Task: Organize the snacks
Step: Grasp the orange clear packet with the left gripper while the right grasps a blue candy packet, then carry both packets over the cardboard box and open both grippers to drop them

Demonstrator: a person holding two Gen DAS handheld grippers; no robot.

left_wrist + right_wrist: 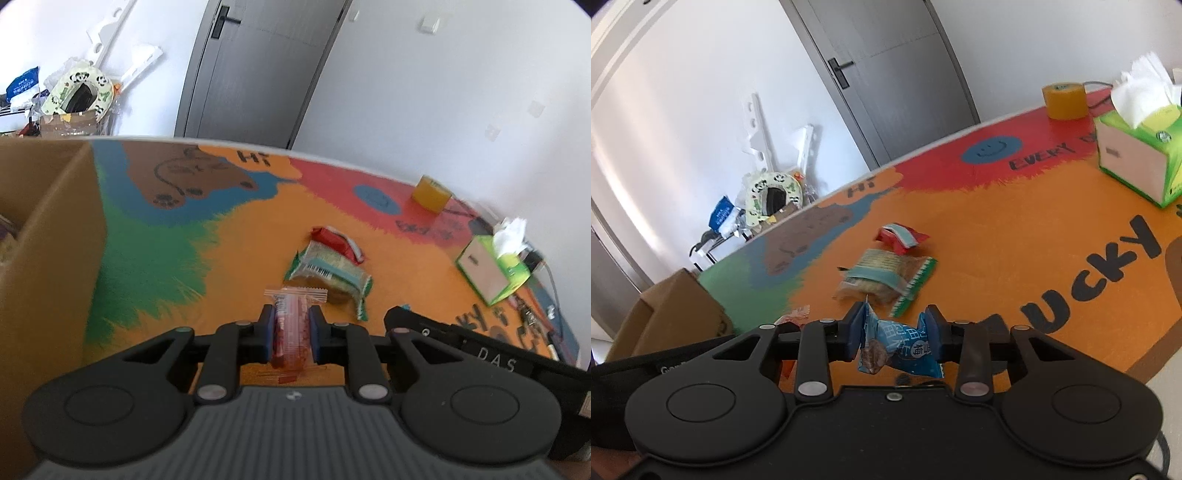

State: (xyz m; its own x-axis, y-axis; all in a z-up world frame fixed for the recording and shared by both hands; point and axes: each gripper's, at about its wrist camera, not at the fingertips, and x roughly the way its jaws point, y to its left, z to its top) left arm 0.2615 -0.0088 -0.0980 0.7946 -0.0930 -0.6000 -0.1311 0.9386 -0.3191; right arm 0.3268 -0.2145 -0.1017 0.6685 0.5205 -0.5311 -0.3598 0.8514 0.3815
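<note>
My left gripper is shut on a clear red snack packet, held slightly above the colourful table. My right gripper is shut on a blue snack packet, its blue pads pressing both ends. Ahead of both lie a green-edged cracker pack and, just beyond it, a small red packet. A cardboard box stands open at the left. The right gripper's black body shows in the left wrist view.
A green tissue box and a yellow tape roll stand at the table's far right. Cables lie along the right edge. Behind the table are a grey door and clutter by the wall.
</note>
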